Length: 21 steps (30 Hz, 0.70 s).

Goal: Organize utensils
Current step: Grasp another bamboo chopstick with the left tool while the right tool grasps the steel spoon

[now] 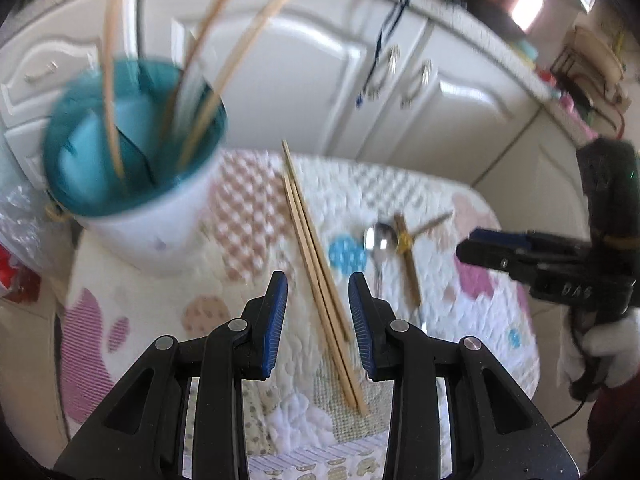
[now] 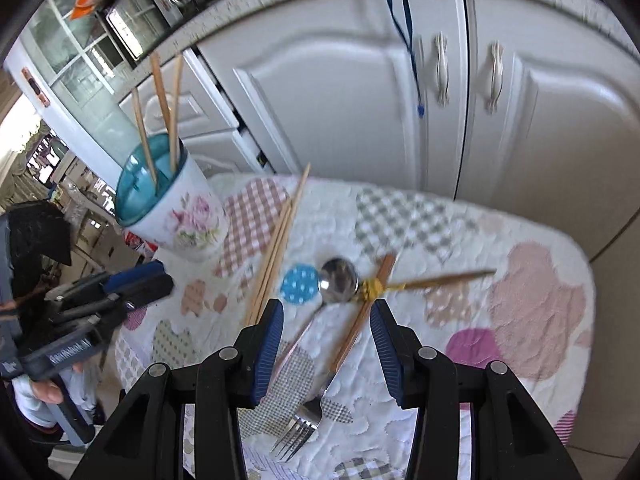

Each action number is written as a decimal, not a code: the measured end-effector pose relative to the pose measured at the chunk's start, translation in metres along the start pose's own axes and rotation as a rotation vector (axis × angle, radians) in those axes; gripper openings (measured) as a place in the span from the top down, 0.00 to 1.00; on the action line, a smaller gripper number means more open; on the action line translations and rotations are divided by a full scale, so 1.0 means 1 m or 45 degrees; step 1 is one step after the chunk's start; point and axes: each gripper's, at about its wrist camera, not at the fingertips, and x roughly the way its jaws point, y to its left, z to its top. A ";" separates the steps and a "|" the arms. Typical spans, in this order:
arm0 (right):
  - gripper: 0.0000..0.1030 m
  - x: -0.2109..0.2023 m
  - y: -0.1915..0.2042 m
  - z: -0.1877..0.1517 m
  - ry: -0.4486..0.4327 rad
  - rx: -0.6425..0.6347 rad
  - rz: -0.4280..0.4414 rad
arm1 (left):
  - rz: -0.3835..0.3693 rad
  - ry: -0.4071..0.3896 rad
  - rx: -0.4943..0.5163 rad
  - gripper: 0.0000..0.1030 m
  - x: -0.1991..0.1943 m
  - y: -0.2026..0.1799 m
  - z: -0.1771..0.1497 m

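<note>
Loose chopsticks (image 1: 316, 268) lie on the quilted counter (image 2: 520, 240) beside a floral cup (image 2: 176, 208) holding more sticks; spoon (image 2: 338, 280) and fork (image 2: 300, 428) lie nearby. The left gripper (image 1: 318, 320) straddles the chopsticks, open; the right gripper (image 2: 326, 352), also open, holds nothing.

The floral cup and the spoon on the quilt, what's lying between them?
Between the floral cup and the spoon, the loose bundle of wooden chopsticks lies slanted on the quilt; both wrist views show it.
</note>
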 end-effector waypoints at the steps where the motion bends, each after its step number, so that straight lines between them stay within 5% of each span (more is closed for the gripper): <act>1: 0.58 0.005 -0.001 -0.002 0.016 0.004 0.015 | -0.006 0.023 0.002 0.72 0.007 -0.001 -0.002; 11: 0.58 0.037 0.000 -0.010 0.127 -0.013 0.067 | 0.031 0.156 -0.077 0.85 0.074 0.003 -0.003; 21: 0.58 0.052 -0.013 0.013 0.136 -0.030 0.059 | 0.034 0.134 -0.157 0.85 0.080 0.016 0.004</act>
